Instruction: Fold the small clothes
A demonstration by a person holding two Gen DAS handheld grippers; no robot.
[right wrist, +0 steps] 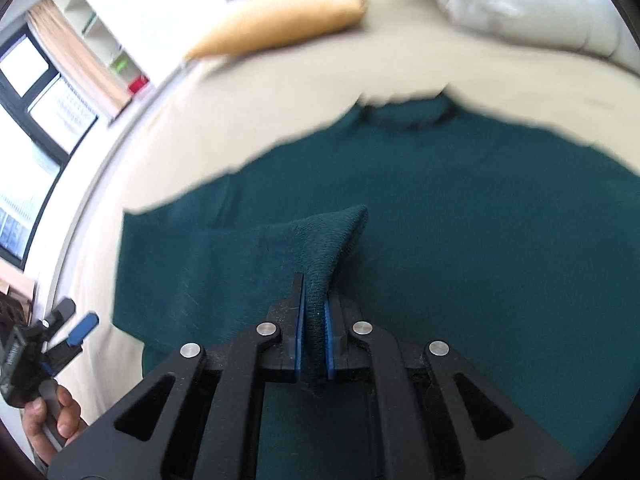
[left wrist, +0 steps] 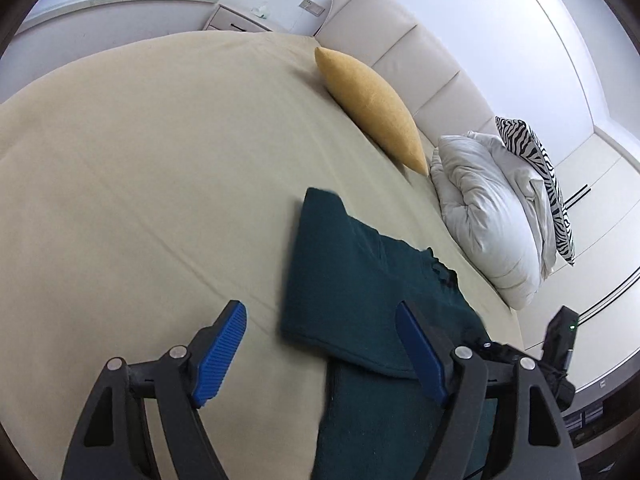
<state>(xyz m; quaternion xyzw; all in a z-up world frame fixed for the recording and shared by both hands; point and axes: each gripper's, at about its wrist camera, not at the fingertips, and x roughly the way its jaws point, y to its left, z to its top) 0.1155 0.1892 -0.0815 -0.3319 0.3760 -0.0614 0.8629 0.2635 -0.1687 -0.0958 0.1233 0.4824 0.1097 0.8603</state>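
Note:
A dark green knit sweater (left wrist: 360,280) lies on the beige bed sheet (left wrist: 140,160), one sleeve folded across its body. My left gripper (left wrist: 322,356) stands open just above the sweater's near left edge, its blue pads clear of the cloth. In the right wrist view the sweater (right wrist: 460,220) fills the middle, neckline toward the pillows. My right gripper (right wrist: 315,320) is shut on a raised fold of the sweater's knit, pinched between its blue pads. The left gripper (right wrist: 68,332) also shows at the lower left, held by a hand (right wrist: 52,420).
A yellow pillow (left wrist: 376,108) and a white duvet bundle (left wrist: 488,208) with a zebra-print cushion (left wrist: 536,176) lie by the padded headboard (left wrist: 420,64). A nightstand (left wrist: 236,20) stands beyond the bed. A window with a curtain (right wrist: 76,60) is at the left.

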